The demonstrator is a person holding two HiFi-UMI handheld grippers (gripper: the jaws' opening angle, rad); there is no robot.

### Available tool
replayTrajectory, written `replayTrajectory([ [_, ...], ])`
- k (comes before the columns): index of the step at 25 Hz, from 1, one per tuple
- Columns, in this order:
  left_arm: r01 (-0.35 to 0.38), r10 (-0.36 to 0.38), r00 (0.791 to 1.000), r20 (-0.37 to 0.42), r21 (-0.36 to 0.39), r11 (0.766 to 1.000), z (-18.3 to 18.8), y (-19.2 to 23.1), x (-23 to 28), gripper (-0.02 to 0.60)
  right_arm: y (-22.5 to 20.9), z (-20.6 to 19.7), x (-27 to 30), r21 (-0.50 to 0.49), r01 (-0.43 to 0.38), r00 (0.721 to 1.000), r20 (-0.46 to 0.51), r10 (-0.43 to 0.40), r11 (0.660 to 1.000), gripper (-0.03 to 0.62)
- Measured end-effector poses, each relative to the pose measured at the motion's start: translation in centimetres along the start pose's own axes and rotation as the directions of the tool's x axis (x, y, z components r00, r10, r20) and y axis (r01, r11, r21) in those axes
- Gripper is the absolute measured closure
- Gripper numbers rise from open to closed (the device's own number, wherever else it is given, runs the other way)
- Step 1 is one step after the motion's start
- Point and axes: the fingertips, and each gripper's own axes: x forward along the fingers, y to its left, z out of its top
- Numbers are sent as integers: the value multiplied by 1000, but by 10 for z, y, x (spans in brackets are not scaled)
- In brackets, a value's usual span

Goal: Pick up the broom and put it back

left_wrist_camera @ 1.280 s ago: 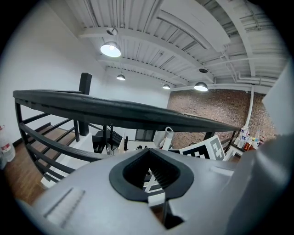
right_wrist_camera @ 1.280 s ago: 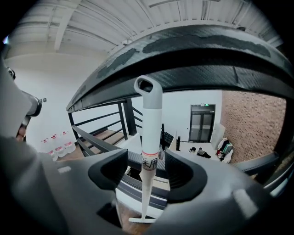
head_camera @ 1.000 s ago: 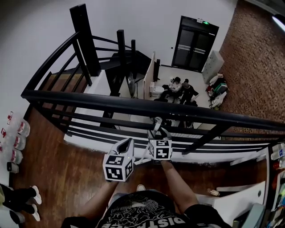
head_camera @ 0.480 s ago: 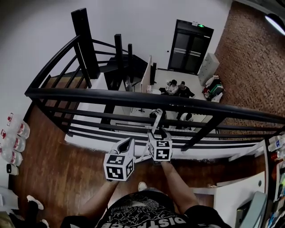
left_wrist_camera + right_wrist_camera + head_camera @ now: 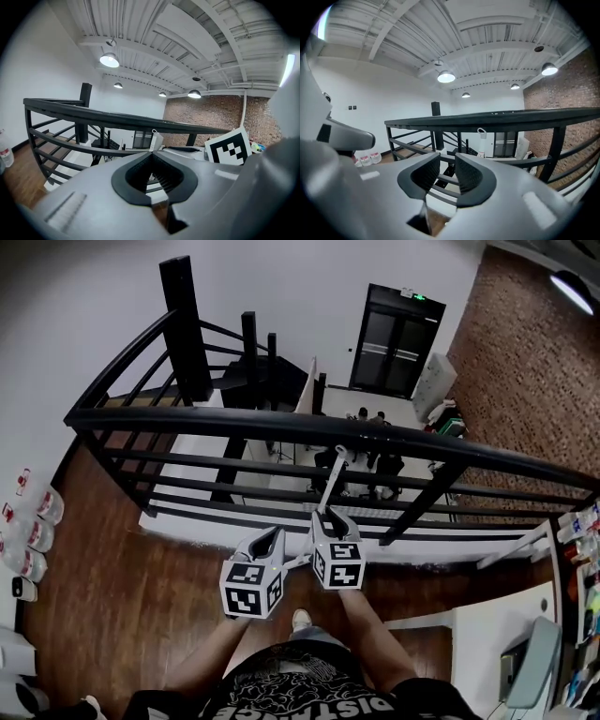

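Narrower than a second ago, when they stood spread wide, the right gripper's (image 5: 325,514) jaws are closing. In the right gripper view (image 5: 446,159) a gap is left between the pads and only the bars of the black railing (image 5: 234,426) show through it, so it grasps nothing. The left gripper (image 5: 275,535) hangs beside it, slightly lower in the head view. In its own view (image 5: 151,153) its tips meet, clenched on nothing.

The broom (image 5: 335,474) stands at the far edge of the wooden floor (image 5: 122,596), by the railing and just ahead of the right gripper. Its white handle with a loop on top (image 5: 481,138) ends below the top rail, a little right of the jaw gap. Whether it touches the bars cannot be told.

Along the floor's left edge, by the wall, a row of clear bottles (image 5: 28,535) with red labels stands. How full they are cannot be made out.
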Motion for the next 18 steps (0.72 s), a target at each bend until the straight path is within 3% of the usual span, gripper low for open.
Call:
replayTrajectory([
  [8,6,-6,999,34,9,1000,-3,-7,-54,577,54,16,-60,-1,-30,998,57,30,1000,584],
  [18,-7,7,997,82,-10,1000,-16,-18,-109,577,107,16,-119,-53,-97,992,81,101,994,594],
])
